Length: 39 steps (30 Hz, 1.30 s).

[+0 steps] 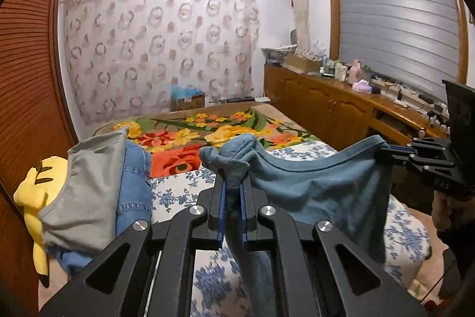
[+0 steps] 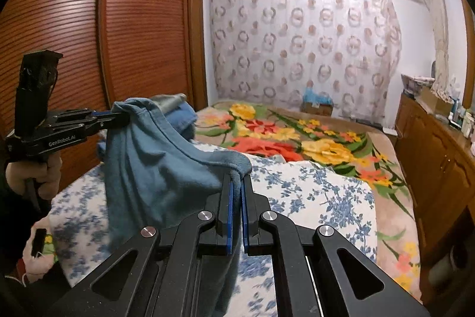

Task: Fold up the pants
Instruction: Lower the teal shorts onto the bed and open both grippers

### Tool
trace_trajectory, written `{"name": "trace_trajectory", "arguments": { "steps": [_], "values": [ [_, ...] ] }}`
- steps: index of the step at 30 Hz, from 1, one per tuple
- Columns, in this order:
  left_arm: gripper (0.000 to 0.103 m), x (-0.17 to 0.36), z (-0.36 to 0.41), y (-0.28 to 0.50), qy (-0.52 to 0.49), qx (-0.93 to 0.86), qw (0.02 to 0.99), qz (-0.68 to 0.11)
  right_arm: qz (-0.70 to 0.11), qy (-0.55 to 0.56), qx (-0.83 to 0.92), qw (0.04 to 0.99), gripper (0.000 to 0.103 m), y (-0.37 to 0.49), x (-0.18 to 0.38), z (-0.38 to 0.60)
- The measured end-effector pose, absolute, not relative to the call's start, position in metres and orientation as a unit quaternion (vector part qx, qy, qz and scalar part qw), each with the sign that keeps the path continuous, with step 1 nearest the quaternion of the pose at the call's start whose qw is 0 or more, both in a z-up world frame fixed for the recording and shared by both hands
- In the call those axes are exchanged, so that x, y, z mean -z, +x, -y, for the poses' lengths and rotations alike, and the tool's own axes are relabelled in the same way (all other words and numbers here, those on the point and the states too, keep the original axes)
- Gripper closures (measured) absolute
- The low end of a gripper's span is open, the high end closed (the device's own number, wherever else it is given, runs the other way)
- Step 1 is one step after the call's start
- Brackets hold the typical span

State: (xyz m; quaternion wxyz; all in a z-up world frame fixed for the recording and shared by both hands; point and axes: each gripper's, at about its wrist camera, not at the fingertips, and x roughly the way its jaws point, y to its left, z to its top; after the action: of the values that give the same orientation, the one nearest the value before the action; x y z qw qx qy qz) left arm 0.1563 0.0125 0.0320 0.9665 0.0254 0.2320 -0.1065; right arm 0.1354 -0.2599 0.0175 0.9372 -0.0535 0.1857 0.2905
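Pants (image 1: 320,186) bunched, legs out of frame

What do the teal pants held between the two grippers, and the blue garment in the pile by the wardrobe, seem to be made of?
Teal pants: probably fleece or brushed knit; matte, fuzzy nap, soft thick folds where the left gripper and right gripper pinch them. Blue garment: looks like denim; mottled weave with pale topstitched seams. Fibre content cannot be told.

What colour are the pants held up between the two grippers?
The pants are teal blue; the left wrist view shows this best.
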Motion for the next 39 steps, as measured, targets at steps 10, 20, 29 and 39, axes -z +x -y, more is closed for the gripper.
{"name": "trace_trajectory", "arguments": {
  "steps": [10,20,29,39],
  "values": [
    [0.094,-0.01,-0.006,0.22,0.04,0.092,0.961,-0.257,-0.212,-0.056,-0.285,0.933,0.099,0.207,-0.017,0.249],
    [0.094,0.025,0.002,0.268,0.044,0.077,0.949,-0.302,-0.27,-0.074,-0.266,0.922,0.099,0.28,0.002,0.199],
    [0.089,0.039,0.001,0.292,0.055,0.07,0.939,-0.333,-0.316,-0.077,-0.26,0.909,0.099,0.312,0.003,0.179],
    [0.051,0.039,0.001,0.283,0.047,0.083,0.936,-0.34,-0.33,-0.07,-0.244,0.909,0.087,0.31,-0.006,0.179]
  ]
}}
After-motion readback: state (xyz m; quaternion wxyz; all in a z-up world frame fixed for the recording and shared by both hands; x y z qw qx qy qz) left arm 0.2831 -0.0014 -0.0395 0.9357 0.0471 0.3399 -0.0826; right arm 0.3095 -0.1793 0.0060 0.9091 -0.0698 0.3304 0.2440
